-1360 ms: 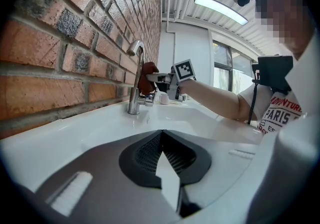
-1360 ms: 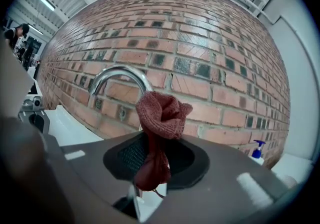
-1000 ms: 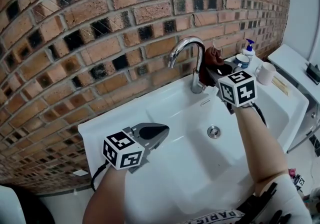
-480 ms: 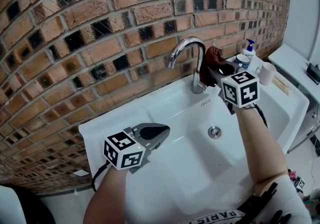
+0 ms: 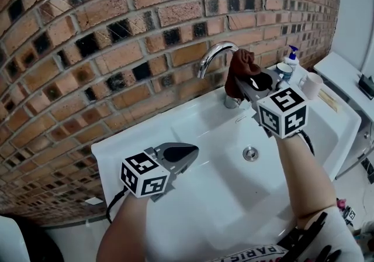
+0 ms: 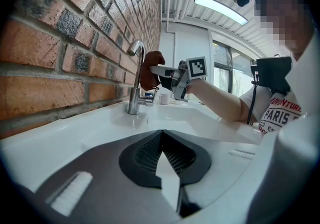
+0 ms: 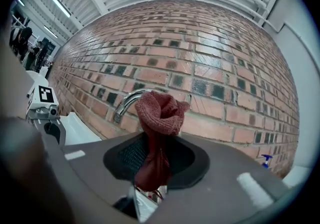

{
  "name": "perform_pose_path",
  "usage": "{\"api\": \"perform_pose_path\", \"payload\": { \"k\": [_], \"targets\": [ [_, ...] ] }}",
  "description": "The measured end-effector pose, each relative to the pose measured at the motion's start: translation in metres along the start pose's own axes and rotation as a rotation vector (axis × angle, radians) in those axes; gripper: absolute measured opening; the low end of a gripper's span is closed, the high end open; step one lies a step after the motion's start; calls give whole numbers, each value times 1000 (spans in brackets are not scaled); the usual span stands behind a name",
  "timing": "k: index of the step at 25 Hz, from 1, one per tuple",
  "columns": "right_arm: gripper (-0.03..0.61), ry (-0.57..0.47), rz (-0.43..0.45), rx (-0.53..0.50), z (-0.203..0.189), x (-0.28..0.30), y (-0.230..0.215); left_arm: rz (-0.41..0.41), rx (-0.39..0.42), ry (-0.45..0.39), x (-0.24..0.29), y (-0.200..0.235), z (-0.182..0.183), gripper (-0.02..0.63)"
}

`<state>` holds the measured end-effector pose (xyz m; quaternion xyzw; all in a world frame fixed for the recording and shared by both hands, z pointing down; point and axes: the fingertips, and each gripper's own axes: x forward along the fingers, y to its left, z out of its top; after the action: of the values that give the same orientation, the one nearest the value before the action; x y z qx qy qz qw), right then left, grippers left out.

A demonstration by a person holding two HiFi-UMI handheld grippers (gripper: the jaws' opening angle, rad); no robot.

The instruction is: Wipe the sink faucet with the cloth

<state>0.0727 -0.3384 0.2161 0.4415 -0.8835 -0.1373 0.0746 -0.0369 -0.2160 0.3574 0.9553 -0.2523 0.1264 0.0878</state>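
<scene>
Reddish-brown cloth (image 7: 159, 113) is clamped between the jaws of the right gripper (image 5: 245, 84). It is bunched above them, just beside the arch of the chrome faucet (image 5: 211, 56) at the rear edge of the sink (image 5: 193, 132). Contact cannot be confirmed. The left gripper (image 5: 186, 153) is held over the sink's left rim, its jaws closed together on nothing.

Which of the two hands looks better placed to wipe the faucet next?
The right. The right gripper is shut on the cloth and holds it beside the faucet neck. The left gripper is shut and empty, over the sink at its left side.
</scene>
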Motion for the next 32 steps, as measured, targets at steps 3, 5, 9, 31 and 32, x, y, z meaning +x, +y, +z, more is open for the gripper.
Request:
{"api": "perform_pose_path", "payload": {
  "k": [3,5,9,31,32],
  "targets": [
    [95,14,39,-16,-5,9,16,0,0,0,0,0,0,6],
    [95,38,56,-26,-14,16,22,0,1,0,0,0,0,6],
    [95,97,65,-22,-36,28,23,-1,1,0,0,0,0,6],
    [97,150,8,58,-42,33,-1,0,1,-1,0,0,0,6],
    [97,144,5,53,-38,33,-2,0,1,-1,0,0,0,6]
  ]
}}
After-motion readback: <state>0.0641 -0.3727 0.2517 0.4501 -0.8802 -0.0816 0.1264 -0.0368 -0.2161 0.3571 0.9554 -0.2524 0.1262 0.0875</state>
